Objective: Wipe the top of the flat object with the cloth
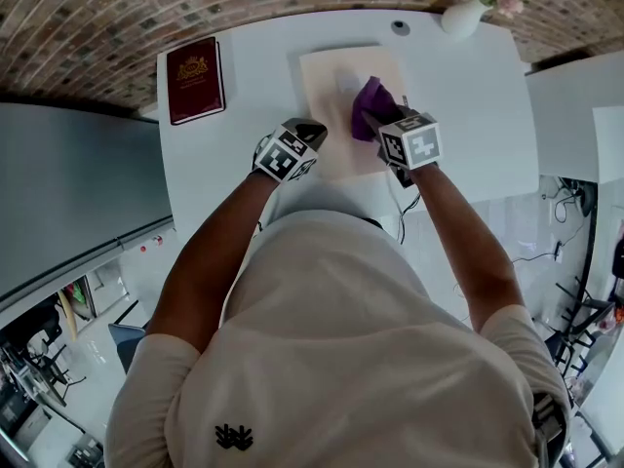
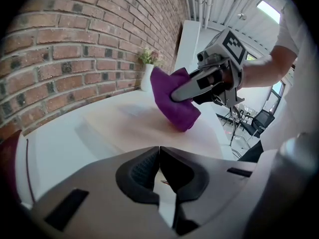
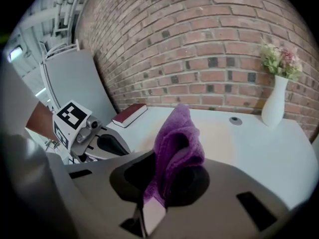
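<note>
At the far left stands a grey panel (image 1: pixel 78 193), clear of the white table (image 1: pixel 487 115). On the table's far left corner lies a dark red book (image 1: pixel 195 78), well apart from the work.

Right of the book, the left gripper (image 1: pixel 314 131) is at the near left corner of the flat object (image 1: pixel 327 86), a pale beige board lying flat in the middle of the table. In the left gripper view its jaws (image 2: pixel 159 151) are pressed together at the tips with nothing between them. No view shows whether it bears down on the board.

Further right, the purple cloth (image 1: pixel 370 103) is on the right half of the board, about midway between the near and far edges. The right gripper (image 1: pixel 390 120) pinches it. In the right gripper view the cloth (image 3: pixel 177 143) stands bunched up out of the closed jaws (image 3: pixel 167 178) and hides most of the board beyond. From the left gripper's side, the right gripper (image 2: pixel 199 86) slants down with the cloth (image 2: pixel 174 106) hanging from its tips, and the lower end appears to touch the board (image 2: pixel 129 128).

Beyond the board's far right corner a small round grey disc (image 1: pixel 401 27) is set in the tabletop. To its right, near the far right corner, stands a white vase (image 1: pixel 460 18) with flowers, against the brick wall (image 3: pixel 209 39). Nothing lies on the board between the two grippers.
</note>
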A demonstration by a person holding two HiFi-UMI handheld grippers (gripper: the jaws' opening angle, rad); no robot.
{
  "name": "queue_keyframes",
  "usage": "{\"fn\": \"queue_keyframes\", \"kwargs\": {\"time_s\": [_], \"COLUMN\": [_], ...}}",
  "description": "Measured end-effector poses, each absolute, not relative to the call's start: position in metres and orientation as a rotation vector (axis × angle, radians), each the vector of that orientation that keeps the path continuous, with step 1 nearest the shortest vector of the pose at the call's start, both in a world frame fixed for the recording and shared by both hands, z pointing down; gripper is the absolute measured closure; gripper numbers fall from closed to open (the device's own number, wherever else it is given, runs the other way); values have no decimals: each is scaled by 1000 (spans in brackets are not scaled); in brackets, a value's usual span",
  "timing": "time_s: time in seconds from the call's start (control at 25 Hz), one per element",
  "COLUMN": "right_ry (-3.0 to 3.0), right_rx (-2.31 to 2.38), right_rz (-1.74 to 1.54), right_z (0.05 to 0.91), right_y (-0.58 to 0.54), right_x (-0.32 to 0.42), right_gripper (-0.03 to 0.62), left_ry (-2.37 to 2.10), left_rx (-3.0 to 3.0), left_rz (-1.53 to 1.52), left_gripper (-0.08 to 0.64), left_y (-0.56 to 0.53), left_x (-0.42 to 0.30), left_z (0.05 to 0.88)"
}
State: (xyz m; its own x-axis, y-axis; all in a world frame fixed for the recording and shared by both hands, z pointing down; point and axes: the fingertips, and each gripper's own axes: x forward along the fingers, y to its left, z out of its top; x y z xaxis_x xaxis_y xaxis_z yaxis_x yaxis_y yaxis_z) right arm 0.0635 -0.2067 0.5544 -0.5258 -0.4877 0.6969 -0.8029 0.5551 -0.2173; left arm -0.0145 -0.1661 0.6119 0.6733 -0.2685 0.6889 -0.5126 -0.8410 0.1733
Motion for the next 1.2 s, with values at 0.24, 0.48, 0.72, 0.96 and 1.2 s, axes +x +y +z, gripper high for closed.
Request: {"fn": "queue_keyframes", "kwargs": {"time_s": [0.24, 0.48, 0.72, 0.96, 1.2], "right_ry": [-2253, -2226, -2160, -2118, -2073], "right_rx": [876, 761, 813, 938, 1033], "right_rz": [648, 526, 536, 583, 609], "right_z": [565, 579, 588, 590, 592], "right_y": [-207, -207, -210, -221, -228], "right_x": [2, -20, 24, 84, 131], "right_gripper": [515, 515, 515, 515, 515], "left_ry": [-618, -615, -606, -605, -608], "left_rx": [2537, 2546, 2540, 2541, 2539], "left_rz": [945, 949, 966, 977, 978], "left_gripper": [535, 535, 535, 535, 535], "left_y": [-164, -167, -165, -165, -165], "left_x": [-16, -16, -16, -15, -15], "left_z": [613, 611, 612, 613, 612]}}
